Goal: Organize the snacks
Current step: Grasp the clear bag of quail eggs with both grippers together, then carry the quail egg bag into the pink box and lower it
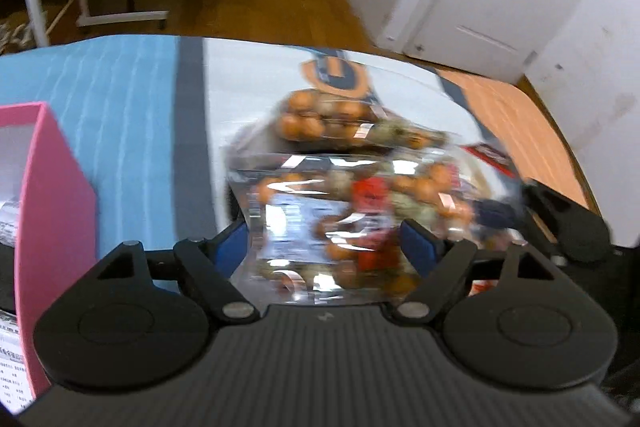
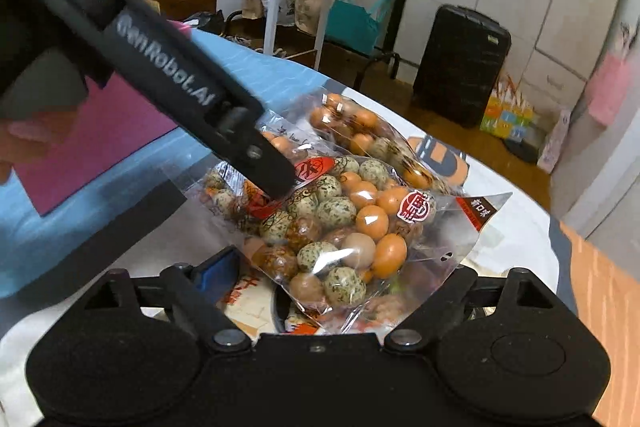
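A clear bag of orange and speckled snack balls (image 2: 332, 227) lies on the white cloth. My left gripper (image 1: 324, 243) has the bag (image 1: 340, 219) between its blue pads, which press on its sides; the picture is blurred. One of its black fingers (image 2: 264, 167) lies across the bag's far left part. My right gripper (image 2: 332, 279) stands open around the bag's near end; the bag hides its right pad. A second, similar bag (image 2: 360, 131) lies just behind the first.
A pink box (image 1: 52, 187) stands on the blue cloth (image 1: 120, 87) to the left. Orange-and-white packets (image 2: 240, 299) lie under the near bag, and a red packet (image 1: 488, 155) lies to the right. The table's edge (image 1: 560, 131) curves close by.
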Available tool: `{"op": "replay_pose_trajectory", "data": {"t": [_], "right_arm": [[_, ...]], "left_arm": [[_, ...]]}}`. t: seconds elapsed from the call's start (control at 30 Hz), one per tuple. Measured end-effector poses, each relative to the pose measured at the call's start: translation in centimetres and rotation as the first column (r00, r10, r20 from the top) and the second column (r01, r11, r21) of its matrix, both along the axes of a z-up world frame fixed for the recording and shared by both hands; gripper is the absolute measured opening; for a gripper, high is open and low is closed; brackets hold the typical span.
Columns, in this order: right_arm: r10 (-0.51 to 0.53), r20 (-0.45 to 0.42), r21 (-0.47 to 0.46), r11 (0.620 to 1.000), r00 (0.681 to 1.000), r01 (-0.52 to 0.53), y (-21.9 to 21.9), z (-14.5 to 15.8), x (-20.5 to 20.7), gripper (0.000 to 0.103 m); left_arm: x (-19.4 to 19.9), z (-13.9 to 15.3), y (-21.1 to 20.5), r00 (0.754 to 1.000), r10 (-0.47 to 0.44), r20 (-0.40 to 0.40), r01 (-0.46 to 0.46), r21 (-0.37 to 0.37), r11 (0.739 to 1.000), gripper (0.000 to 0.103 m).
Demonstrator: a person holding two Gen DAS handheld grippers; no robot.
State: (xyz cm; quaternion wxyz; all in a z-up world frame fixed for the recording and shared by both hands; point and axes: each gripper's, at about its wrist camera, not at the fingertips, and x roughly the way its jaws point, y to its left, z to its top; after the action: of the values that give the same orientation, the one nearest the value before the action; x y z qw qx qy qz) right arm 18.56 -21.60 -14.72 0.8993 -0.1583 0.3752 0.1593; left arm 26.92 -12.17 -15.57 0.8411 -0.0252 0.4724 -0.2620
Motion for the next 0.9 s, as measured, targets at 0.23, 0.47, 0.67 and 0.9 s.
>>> {"op": "replay_pose_trajectory", "data": {"t": [0.23,0.47,0.67,0.9], "right_arm": [[-0.020,0.030,0.031,0.999,0.999,0.019,0.4,0.0,-1.3,0.088],[-0.034,0.004,0.057,0.998,0.999,0.033,0.7,0.2,-2.3,0.088],[-0.064,-0.038,0.092,0.993,0.997,0.067,1.2,0.6,-3.6,0.088],[-0.071,-0.061,0.122,0.989,0.996,0.078,2.2,1.5,-6.2,0.087]], "left_arm": [[-1.2,0.7,-0.6,1.000,-0.012,0.024,0.011,0.070,0.997,0.073],[-2.1,1.5,-0.5,1.000,-0.019,-0.009,0.020,0.083,0.996,0.073],[-4.2,2.7,-0.3,0.998,-0.056,-0.014,0.058,0.116,0.992,0.073],[-7.4,4.0,-0.2,0.994,-0.112,-0.015,0.113,0.186,0.976,0.073]]}}
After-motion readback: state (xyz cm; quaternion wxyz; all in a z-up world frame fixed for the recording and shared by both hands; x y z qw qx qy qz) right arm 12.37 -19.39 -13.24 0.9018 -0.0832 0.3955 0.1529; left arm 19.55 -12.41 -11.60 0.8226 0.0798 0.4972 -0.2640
